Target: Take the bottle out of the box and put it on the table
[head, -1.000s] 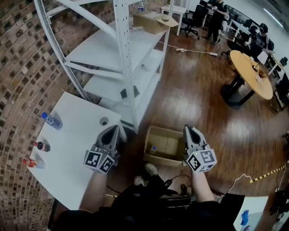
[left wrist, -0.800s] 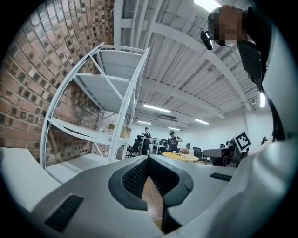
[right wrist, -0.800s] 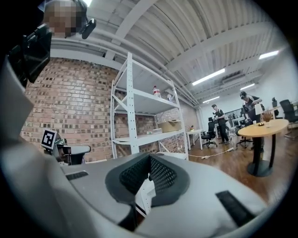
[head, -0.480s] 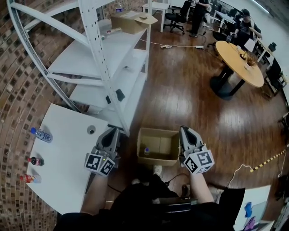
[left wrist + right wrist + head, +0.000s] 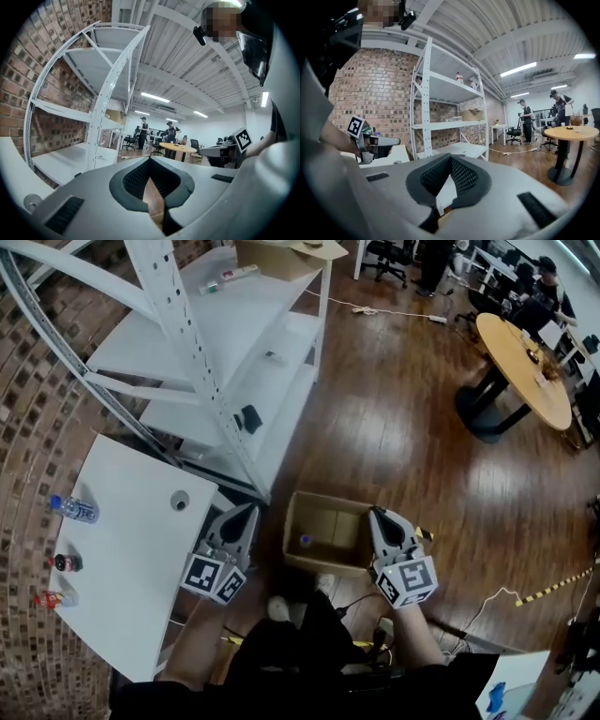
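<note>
The left gripper (image 5: 247, 512), grey with a marker cube at its back, has its jaws pressed together at the tips with nothing between them. The right gripper (image 5: 376, 515) is the same: jaws fully closed and empty. Both point forward, roughly level, one on either side of an open brown cardboard box (image 5: 292, 557) that stands on the dark wooden plank floor (image 5: 394, 427). The left gripper is just beside the box's left wall, and the right gripper is over its right edge.

A small clear plastic bottle with a blue cap (image 5: 305, 541) lies inside the box, near its left wall, apart from both grippers.

Left of the left gripper is a white rectangular table (image 5: 122, 559). It carries three bottles along its far left side (image 5: 70, 509) and a small round grey object (image 5: 179, 502). Beyond the table and box rises a white metal shelving unit (image 5: 206, 343) against a brick wall. A round wooden table (image 5: 525, 352) stands well away at the upper right.
</note>
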`<state>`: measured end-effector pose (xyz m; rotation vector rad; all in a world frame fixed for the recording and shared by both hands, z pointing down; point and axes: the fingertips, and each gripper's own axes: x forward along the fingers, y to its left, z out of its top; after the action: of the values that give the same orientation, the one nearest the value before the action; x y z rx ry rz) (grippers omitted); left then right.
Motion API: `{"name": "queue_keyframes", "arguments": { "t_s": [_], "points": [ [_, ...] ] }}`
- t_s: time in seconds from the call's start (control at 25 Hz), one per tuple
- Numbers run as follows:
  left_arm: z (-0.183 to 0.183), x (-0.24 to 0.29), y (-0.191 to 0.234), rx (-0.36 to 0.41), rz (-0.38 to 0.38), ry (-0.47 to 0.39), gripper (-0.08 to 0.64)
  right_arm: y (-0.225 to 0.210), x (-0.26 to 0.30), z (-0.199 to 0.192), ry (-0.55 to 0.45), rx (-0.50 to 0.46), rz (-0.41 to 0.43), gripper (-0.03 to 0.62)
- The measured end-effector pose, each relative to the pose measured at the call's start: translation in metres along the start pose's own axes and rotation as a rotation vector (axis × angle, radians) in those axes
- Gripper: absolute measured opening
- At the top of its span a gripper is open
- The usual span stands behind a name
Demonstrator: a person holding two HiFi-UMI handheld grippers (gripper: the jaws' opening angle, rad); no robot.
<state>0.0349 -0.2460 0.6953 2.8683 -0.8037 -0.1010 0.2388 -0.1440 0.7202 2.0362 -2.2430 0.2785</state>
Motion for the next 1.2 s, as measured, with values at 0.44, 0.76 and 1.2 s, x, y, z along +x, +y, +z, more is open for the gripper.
{"name": "queue_keyframes", "arguments": {
  "t_s": [0.44, 0.76, 1.2],
  "points": [
    [-0.106, 0.005, 0.02, -0.125, 0.135, 0.146, 0.003, -0.001, 0.032, -0.134, 0.249, -0.009, 0.134, 0.002],
    [-0.162, 0.027, 0.021, -0.159, 0.051, 0.132, 0.003, 0.001, 0.057, -0.197, 0.223, -0.07, 0.164, 0.003],
    [-0.308, 0.03, 0.06, -0.001, -0.048, 0.042, 0.003, -0.003, 0.123, -0.315, 0.048, -0.123, 0.158, 0.003]
  ]
}}
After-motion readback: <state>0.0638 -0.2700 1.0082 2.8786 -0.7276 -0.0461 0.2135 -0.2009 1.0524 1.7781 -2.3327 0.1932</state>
